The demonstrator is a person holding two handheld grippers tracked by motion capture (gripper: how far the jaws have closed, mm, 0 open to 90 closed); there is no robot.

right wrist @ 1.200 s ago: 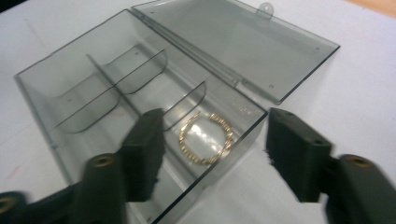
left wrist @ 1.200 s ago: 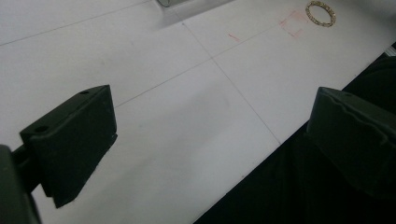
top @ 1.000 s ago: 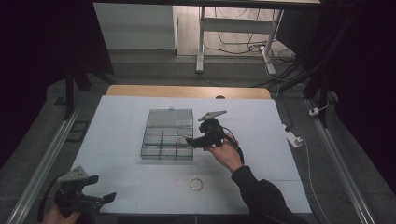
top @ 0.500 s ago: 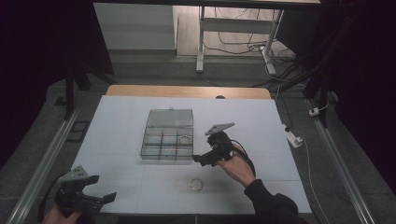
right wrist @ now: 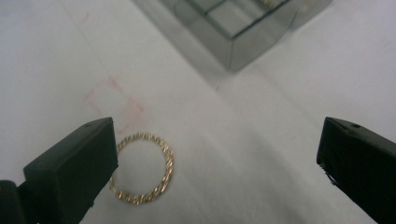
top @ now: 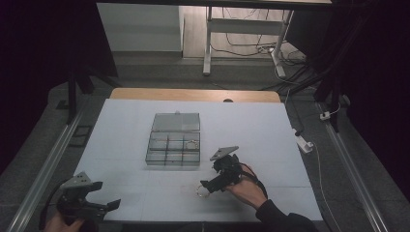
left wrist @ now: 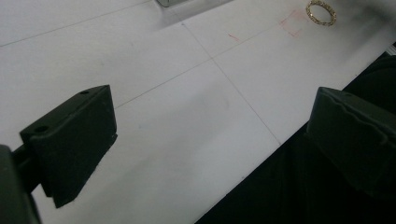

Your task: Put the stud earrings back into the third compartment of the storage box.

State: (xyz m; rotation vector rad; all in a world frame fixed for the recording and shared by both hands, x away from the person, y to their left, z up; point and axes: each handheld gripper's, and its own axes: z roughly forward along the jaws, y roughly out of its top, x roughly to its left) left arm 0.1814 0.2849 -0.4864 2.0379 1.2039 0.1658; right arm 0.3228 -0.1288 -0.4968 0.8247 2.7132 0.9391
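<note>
A gold twisted ring (right wrist: 143,168) lies flat on the white table beside a faint red square mark; the same ring (top: 201,190) is at the front middle in the high view and ring (left wrist: 321,12) far off in the left gripper view. My right gripper (top: 209,186) hovers just over it, open, the ring next to its left jaw and untouched. A clear compartment box (top: 174,143) with its lid up stands behind it, a second gold ring (top: 192,143) in one cell. My left gripper (top: 104,205) is open at the table's front left corner, holding nothing.
The box's near corner (right wrist: 233,51) rises just beyond the ring in the right gripper view. The white table top (top: 251,125) ends in a wooden strip at the back. A white power strip (top: 303,143) lies off the right edge.
My right gripper moved from beside the box toward the front, down to the ring on the table. The left gripper has stayed in place.
</note>
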